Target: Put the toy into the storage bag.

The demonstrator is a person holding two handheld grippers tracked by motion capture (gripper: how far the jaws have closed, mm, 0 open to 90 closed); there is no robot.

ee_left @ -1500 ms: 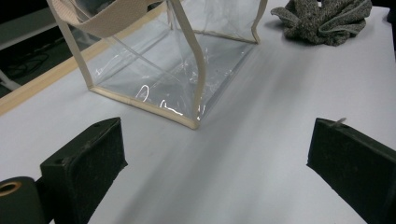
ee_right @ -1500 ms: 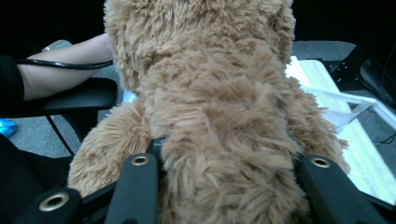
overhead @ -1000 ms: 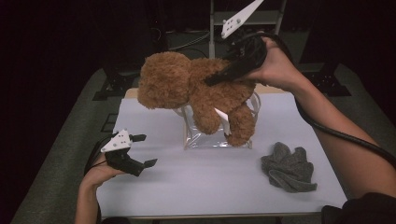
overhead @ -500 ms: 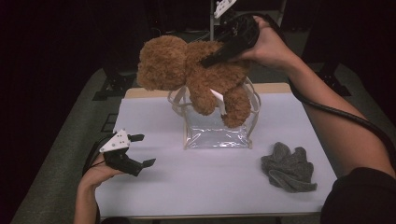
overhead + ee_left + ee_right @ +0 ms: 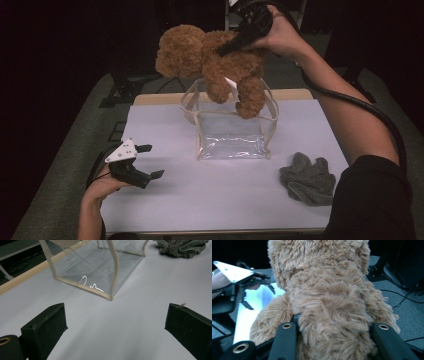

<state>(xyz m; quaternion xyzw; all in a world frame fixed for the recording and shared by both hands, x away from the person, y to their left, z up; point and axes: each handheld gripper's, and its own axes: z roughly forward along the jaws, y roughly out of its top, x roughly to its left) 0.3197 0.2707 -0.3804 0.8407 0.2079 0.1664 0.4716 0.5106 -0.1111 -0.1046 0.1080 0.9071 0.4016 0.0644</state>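
1. With the right gripper (image 5: 235, 44) clamped on the back of the teddy bear (image 5: 215, 62), the bear hangs in the air above the clear bag (image 5: 232, 125), its legs dangling at the bag's open rim.
2. In the right gripper view both black jaws press into the fur on either side of the body, so the grip looks firm.
3. The left gripper (image 5: 145, 161) rests low at the near left of the white table (image 5: 210, 200), jaws wide apart, nothing between them; the left gripper view looks at the bag's near corner.
4. Step in hand, as I judge it: getting the bear into or out of the bag. The frames don't settle which.
5. To do it well: keep the bear centred over the opening and move straight up or down so the legs don't snag the soft rim.
6. The bag is light and floppy, so it may tip or lift. The idle left gripper could pin a rim or handle.
7. The grey cloth (image 5: 307, 179) lies well apart at the near right, no obstacle.
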